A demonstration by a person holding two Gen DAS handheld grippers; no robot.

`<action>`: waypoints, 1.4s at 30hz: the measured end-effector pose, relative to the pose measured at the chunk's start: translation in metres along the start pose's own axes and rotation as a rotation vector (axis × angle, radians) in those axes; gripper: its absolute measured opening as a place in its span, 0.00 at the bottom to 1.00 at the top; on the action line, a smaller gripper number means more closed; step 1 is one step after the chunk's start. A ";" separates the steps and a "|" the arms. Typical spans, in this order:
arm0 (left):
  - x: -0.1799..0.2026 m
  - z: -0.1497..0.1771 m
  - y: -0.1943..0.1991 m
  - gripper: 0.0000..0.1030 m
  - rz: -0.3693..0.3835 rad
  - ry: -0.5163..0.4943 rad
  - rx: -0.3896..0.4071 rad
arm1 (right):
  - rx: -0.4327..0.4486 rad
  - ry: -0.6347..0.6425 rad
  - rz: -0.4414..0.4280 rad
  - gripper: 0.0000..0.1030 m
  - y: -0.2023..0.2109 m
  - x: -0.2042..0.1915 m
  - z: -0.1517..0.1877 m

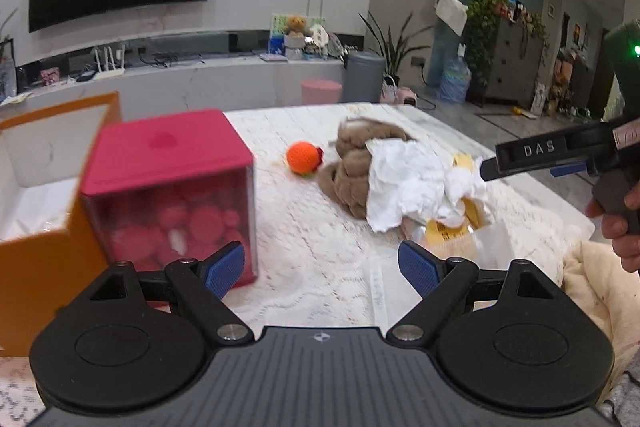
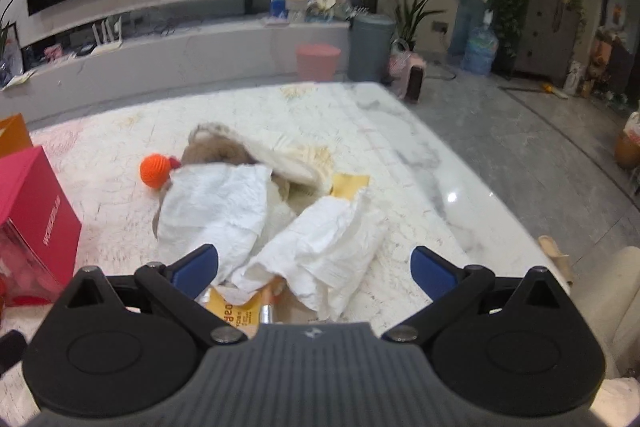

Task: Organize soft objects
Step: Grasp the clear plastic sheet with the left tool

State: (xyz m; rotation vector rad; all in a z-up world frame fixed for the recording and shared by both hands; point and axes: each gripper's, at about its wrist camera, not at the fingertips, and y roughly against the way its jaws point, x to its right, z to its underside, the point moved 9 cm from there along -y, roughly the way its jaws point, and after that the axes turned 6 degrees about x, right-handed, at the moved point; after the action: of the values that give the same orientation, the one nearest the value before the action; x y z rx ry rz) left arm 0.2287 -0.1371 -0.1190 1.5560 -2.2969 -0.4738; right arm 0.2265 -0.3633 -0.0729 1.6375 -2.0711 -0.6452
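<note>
**Soft pile not yet sorted**

Spread wide and holding nothing: left gripper [image 1: 321, 269], blue pads [image 1: 224, 269] apart, just right of the pink-lidded box [image 1: 168, 195]. Likewise spread and empty: right gripper [image 2: 315, 269], poised right over the crumpled white cloth [image 2: 320, 247]. Under and behind that cloth, brown plush [image 2: 216, 151] and yellow packets [image 2: 236, 311]; left of it, touching the plush, an orange crocheted ball [image 2: 155, 169]. Left of the pink-lidded box, an open orange box [image 1: 44, 195], seemingly holding only white lining. Judging by this, sorting barely begun: whole pile loose on the table [image 2: 420, 155].
</note>
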 end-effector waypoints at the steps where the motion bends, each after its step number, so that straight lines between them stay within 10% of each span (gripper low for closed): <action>1: 0.003 0.001 -0.002 0.98 0.014 -0.004 -0.003 | -0.011 -0.007 -0.006 0.97 -0.004 0.001 0.002; 23: 0.097 0.057 -0.036 0.98 0.424 -0.323 -0.090 | -0.271 -0.239 -0.134 0.97 -0.039 0.008 0.039; 42: 0.091 0.068 -0.067 0.87 0.402 -0.303 -0.084 | -0.306 -0.208 -0.110 0.97 -0.041 0.004 0.047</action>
State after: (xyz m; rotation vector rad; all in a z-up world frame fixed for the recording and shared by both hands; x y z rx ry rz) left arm 0.2211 -0.2394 -0.2021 0.9977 -2.6867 -0.7227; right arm 0.2307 -0.3705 -0.1349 1.5676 -1.9097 -1.1516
